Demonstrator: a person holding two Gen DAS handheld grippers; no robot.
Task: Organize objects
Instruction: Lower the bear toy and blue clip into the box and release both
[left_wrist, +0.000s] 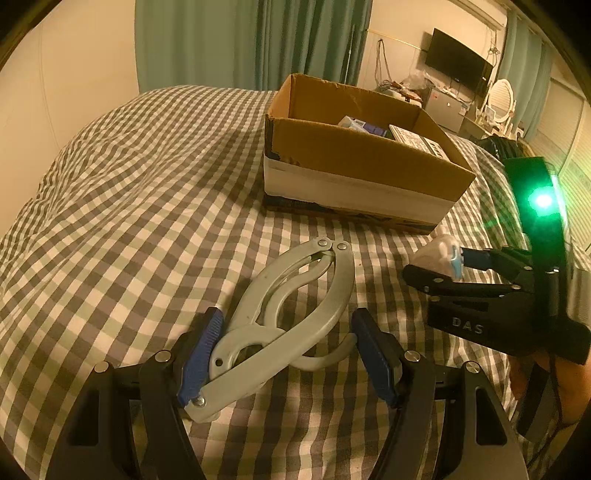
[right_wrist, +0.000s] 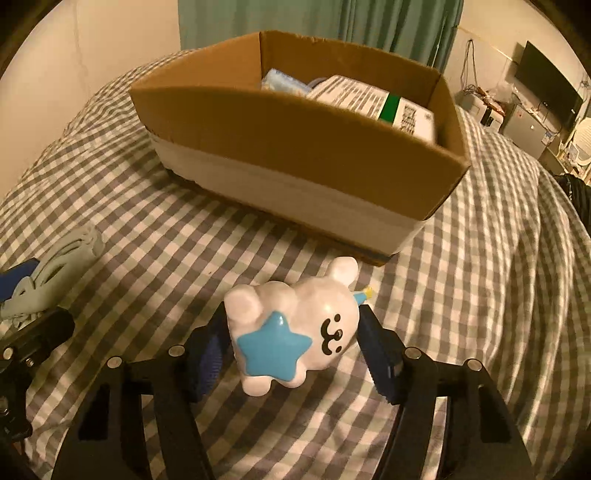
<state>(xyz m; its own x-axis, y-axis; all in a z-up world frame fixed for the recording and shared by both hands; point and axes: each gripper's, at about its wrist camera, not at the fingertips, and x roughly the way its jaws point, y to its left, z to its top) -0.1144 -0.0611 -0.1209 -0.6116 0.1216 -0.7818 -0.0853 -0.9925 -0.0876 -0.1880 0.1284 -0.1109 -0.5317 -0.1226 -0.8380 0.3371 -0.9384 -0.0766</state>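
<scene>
both grippers closing in on bed items, box waiting beyond

left gripper (left_wrist: 286, 363) spread wide around the grey clamp tool (left_wrist: 284, 321) lying flat on the checked bedspread (left_wrist: 129, 221); left pad (left_wrist: 201, 354) touching the tool's handle, right pad (left_wrist: 373, 356) clear of it. not gripped yet. right gripper (right_wrist: 291, 354) straddling the white bear toy (right_wrist: 291, 332) with blue star (right_wrist: 273, 349); both blue pads at or against its flanks, looks clamped or very nearly, cannot tell for sure from the right wrist view. toy tipped on its side, near the near right corner of the cardboard box (right_wrist: 295, 147). box open-topped, far of both items, already holding a printed carton (right_wrist: 369, 101) and a blue packet (right_wrist: 284, 83).

for the clamp tool: centre before closing, pinch across the thick pivot end, not the loose curved handles, likely to splay or swing otherwise. for the toy: glossy rounded body, probably slippery, squeeze low and wide across the belly. lift high enough to clear the near box wall, lower into the free near-left part of the box, release gently. keep the two grippers well apart over the box to avoid a knock.
</scene>
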